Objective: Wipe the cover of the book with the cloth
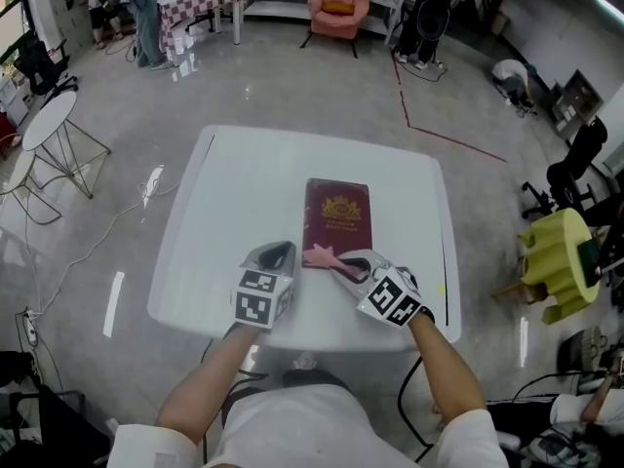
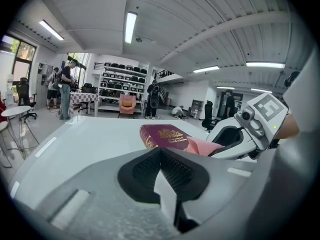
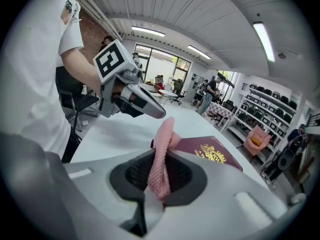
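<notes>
A maroon book (image 1: 337, 220) with a gold crest lies flat on the white table (image 1: 234, 193), also seen as the book (image 2: 162, 135) and the book (image 3: 215, 153) from each gripper. My right gripper (image 1: 343, 264) is shut on a pink cloth (image 1: 322, 255), whose free end rests at the book's near edge. The cloth (image 3: 161, 164) sticks up from between the closed jaws. My left gripper (image 1: 275, 256) sits on the table just left of the book's near corner, shut with nothing in it. The pink cloth (image 2: 202, 146) shows beside the right gripper (image 2: 220, 146).
Around the table: a small round white table (image 1: 49, 120) and wire chair at left, a yellow-green stool (image 1: 558, 261) and office chairs at right, cables on the floor. A pink armchair (image 1: 338, 3) and a person (image 1: 146, 13) stand far back.
</notes>
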The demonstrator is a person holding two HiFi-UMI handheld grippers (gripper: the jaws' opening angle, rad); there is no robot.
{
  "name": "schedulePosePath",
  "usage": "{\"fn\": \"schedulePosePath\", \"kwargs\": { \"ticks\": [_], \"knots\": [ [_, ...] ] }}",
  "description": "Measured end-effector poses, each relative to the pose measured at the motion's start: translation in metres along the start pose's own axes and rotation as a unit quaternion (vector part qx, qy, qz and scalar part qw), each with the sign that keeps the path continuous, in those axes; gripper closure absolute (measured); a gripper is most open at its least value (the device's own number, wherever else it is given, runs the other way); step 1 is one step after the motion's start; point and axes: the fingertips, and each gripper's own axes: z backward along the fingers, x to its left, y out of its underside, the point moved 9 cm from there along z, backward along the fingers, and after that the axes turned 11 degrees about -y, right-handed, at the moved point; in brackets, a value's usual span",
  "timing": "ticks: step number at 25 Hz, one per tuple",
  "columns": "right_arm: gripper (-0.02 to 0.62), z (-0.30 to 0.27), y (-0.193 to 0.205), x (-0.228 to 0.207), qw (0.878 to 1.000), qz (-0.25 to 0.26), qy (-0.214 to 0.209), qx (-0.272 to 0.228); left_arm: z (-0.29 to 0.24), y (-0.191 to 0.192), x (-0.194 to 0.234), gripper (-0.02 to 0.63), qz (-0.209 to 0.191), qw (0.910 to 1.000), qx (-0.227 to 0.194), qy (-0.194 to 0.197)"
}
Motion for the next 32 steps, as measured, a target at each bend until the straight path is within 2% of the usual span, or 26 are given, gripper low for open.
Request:
{"fn": "schedulePosePath", "kwargs": {
  "ticks": [4, 10, 16, 21, 26, 32],
  "knots": [
    [0.555, 0.010, -0.006, -0.014, 1.000, 0.021, 0.000, 0.012, -0.008, 0.002, 0.000, 0.600, 0.007, 1.0000, 0.001, -0.005],
    [0.555, 0.017, -0.038, -0.075, 0.994, 0.092, -0.004, 0.064, -0.018, 0.002, 0.004, 0.600, 0.011, 0.9997, 0.001, -0.022],
    [0.555, -0.004, -0.055, -0.135, 0.981, 0.153, -0.034, 0.118, -0.030, 0.001, 0.010, 0.600, 0.030, 0.9985, 0.009, -0.044],
    [0.555, -0.040, -0.062, -0.171, 0.969, 0.182, -0.062, 0.154, -0.033, 0.006, 0.031, 0.600, 0.043, 0.9960, 0.008, -0.078],
    [0.555, -0.081, -0.063, -0.193, 0.947, 0.226, -0.087, 0.209, -0.026, 0.017, 0.048, 0.600, 0.063, 0.9911, 0.008, -0.117],
    [0.555, -0.112, -0.057, -0.202, 0.902, 0.304, -0.122, 0.281, -0.009, 0.025, 0.059, 0.600, 0.063, 0.9858, 0.003, -0.156]
  ]
}}
